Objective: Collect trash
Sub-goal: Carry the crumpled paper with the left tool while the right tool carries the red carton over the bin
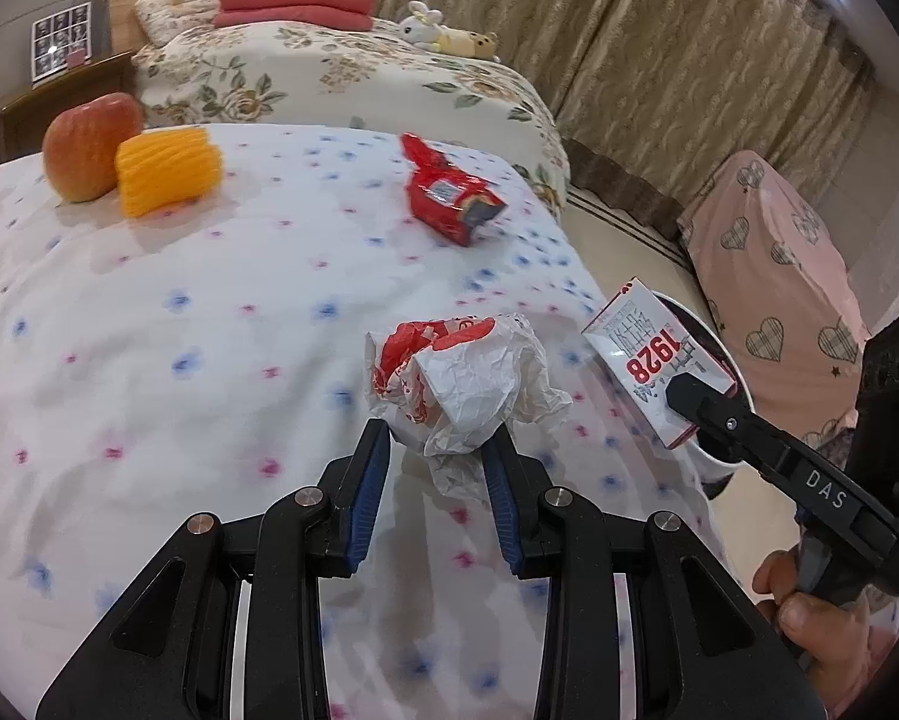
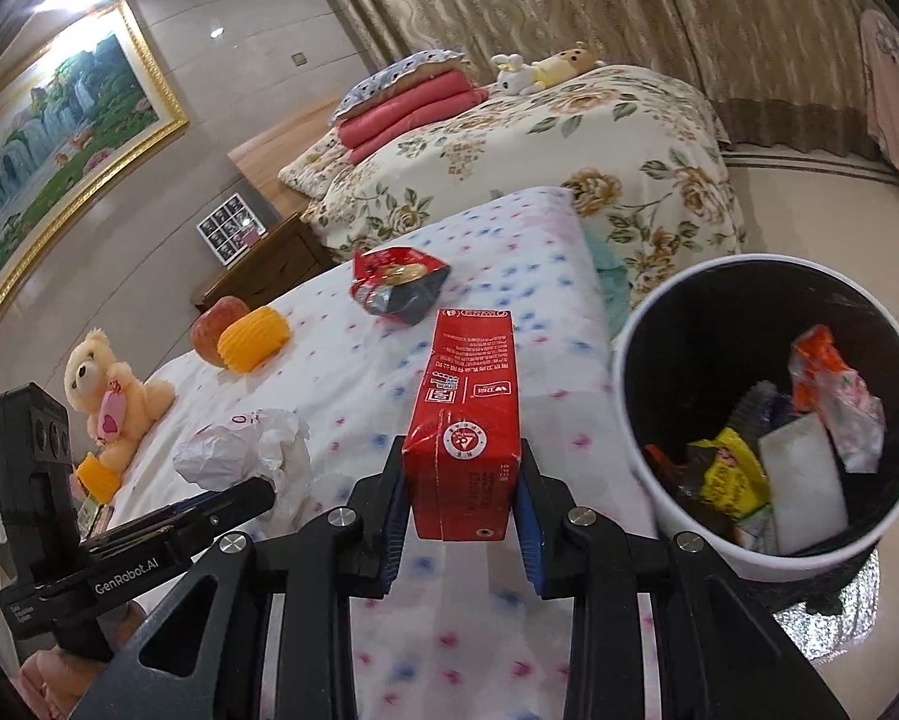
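left gripper [image 1: 434, 450]: jaws apart, straddling crumpled wrapper [image 1: 458, 384] on bed cover [image 1: 209, 312] | right gripper [image 2: 460, 498]: clamped on red carton [image 2: 464, 420], held beside trash bin [image 2: 641, 480] | red snack bag [image 1: 449, 192]: on cover, further off

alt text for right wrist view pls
Right gripper clamps a red drink carton beside a white bin holding wrappers. Behind, on the flower-dotted white bedspread, lie crumpled white paper and a red snack bag.

floral bed [image 1: 353, 78], beige curtains [image 1: 659, 42], framed landscape painting [image 2: 47, 144], wooden nightstand [image 2: 263, 264].
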{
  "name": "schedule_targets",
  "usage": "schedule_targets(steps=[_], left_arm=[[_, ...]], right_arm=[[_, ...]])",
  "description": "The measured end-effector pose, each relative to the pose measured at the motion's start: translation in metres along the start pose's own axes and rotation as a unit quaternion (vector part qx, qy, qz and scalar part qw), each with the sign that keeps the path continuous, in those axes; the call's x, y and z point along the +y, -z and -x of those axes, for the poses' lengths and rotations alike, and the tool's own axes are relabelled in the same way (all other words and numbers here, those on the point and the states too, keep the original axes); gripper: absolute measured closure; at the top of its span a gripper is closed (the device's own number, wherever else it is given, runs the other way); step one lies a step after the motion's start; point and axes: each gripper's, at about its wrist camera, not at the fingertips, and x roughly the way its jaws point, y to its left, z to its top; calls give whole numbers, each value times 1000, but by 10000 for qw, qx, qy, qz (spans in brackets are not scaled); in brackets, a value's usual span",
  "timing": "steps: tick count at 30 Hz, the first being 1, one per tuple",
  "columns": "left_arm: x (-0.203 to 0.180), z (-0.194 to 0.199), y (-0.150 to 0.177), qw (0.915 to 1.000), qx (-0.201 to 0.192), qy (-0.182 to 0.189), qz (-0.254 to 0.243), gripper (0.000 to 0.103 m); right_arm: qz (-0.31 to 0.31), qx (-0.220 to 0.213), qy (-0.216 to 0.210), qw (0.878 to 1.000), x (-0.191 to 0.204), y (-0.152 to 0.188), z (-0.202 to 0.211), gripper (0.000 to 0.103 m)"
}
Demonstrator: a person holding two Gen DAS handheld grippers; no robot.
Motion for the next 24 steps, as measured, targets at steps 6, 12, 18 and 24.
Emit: schedule_targets(steps=[6, 12, 18, 24], left_arm=[[-26, -6, 0, 9997, 63, 98, -206, 72], [-53, -15, -3, 9988, 111, 230, -420, 72], [-74, -21, -5, 9977, 135, 350, -569, 72], [-94, -27, -9, 9963, 149, 447, -715, 72]], right_arm=[[-105, -68, 98, 9999, -19, -1, 12, 72], [-234, -181, 238, 9993, -39, -2, 27, 72], [-408, -267, 409, 9980, -62, -3, 41, 72], [-522, -346, 556, 9965, -82, -4, 54, 72]])
